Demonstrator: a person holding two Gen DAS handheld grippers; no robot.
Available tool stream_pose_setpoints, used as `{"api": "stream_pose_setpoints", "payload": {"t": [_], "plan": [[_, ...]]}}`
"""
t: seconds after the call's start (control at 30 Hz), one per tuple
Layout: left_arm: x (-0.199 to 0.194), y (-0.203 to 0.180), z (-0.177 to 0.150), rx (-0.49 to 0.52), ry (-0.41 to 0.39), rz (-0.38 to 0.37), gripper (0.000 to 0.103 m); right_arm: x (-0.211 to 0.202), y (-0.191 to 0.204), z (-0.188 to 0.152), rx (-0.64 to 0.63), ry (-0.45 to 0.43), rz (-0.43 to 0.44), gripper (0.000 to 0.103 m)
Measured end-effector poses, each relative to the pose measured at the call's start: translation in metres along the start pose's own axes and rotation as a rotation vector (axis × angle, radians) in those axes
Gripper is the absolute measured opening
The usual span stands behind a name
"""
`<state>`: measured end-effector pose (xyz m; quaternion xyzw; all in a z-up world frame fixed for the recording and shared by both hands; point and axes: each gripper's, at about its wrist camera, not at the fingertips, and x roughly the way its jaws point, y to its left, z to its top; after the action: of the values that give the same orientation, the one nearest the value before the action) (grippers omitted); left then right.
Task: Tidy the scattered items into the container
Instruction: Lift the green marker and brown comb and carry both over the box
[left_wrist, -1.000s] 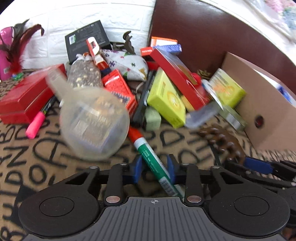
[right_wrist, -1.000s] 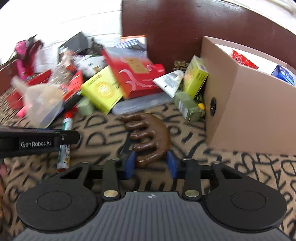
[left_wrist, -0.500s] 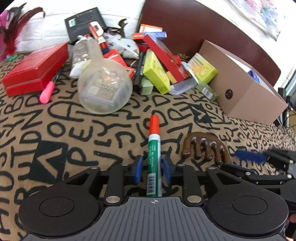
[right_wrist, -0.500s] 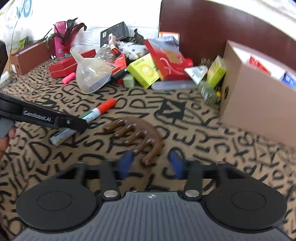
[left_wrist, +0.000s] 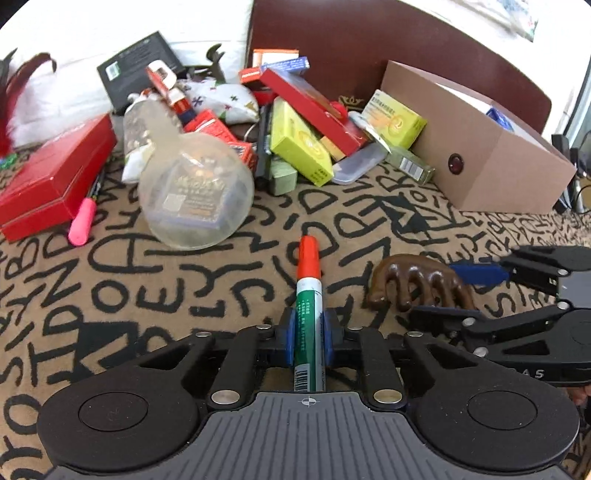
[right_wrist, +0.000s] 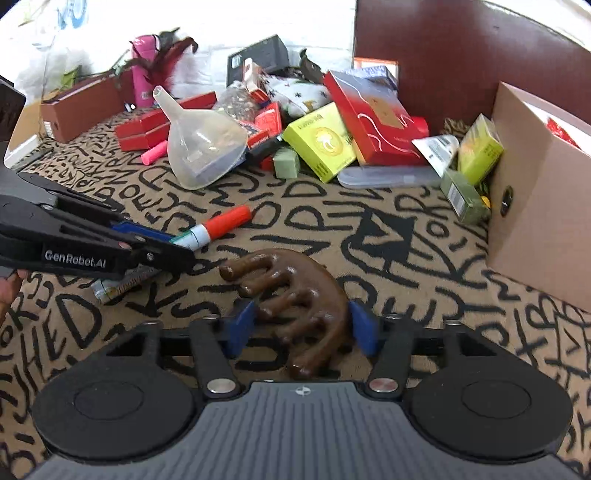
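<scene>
My left gripper (left_wrist: 309, 334) is shut on a green marker with an orange cap (left_wrist: 308, 280), held above the patterned cloth; the marker also shows in the right wrist view (right_wrist: 218, 226). My right gripper (right_wrist: 301, 326) is shut on a brown wooden comb-like massager (right_wrist: 295, 291), which also shows in the left wrist view (left_wrist: 417, 282). The cardboard box (left_wrist: 480, 147) stands at the right, open at the top, with a few items inside; it also shows in the right wrist view (right_wrist: 543, 206).
A pile of boxes lies at the back: yellow-green boxes (left_wrist: 301, 142), red boxes (left_wrist: 55, 173), a clear funnel (left_wrist: 192, 184), a pink highlighter (left_wrist: 82, 220), a clear flat case (right_wrist: 384, 177). A dark headboard (left_wrist: 369, 40) rises behind.
Both grippers have drawn back from the pile, carrying the marker and the massager. The right gripper's jaws have closed onto the massager.
</scene>
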<state>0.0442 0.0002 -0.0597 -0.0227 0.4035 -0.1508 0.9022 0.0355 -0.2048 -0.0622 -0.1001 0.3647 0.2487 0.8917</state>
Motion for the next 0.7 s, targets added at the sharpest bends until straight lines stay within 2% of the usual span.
{"api": "stream_pose_setpoints", "payload": {"t": [0.07,0.13,0.17,0.27,0.4,0.47,0.5,0.53,0.57,0.7], "plan": [[-0.001,0.002,0.000,0.006,0.004,-0.002,0.011,-0.006,0.006,0.001,0.010,0.044,0.003,0.060],[-0.001,0.001,0.000,0.006,0.005,0.002,0.013,-0.011,0.011,-0.002,-0.006,0.059,0.052,0.060],[0.000,0.000,0.000,0.005,0.003,0.007,0.018,-0.012,0.013,-0.004,-0.016,0.060,0.070,0.061],[0.003,-0.004,0.001,0.010,-0.004,0.027,0.018,-0.011,0.016,-0.005,-0.034,0.048,0.063,0.066],[0.004,-0.006,0.001,0.026,-0.019,0.026,0.027,-0.005,0.017,-0.002,-0.035,0.041,0.059,0.069],[0.005,-0.005,0.000,0.032,-0.028,0.020,0.027,-0.003,0.017,-0.002,-0.050,0.036,0.064,0.073],[0.005,-0.005,0.000,0.037,-0.029,0.018,0.017,-0.003,0.016,-0.002,-0.050,0.033,0.067,0.073],[0.005,-0.005,0.000,0.043,-0.026,0.021,0.012,-0.002,0.016,-0.003,-0.045,0.032,0.069,0.071],[0.004,-0.005,0.000,0.047,-0.020,0.022,0.012,-0.003,0.015,-0.002,-0.037,0.035,0.065,0.059],[0.001,-0.006,-0.001,0.069,-0.005,0.017,0.012,-0.010,0.020,-0.003,-0.048,0.065,0.059,0.060]]}}
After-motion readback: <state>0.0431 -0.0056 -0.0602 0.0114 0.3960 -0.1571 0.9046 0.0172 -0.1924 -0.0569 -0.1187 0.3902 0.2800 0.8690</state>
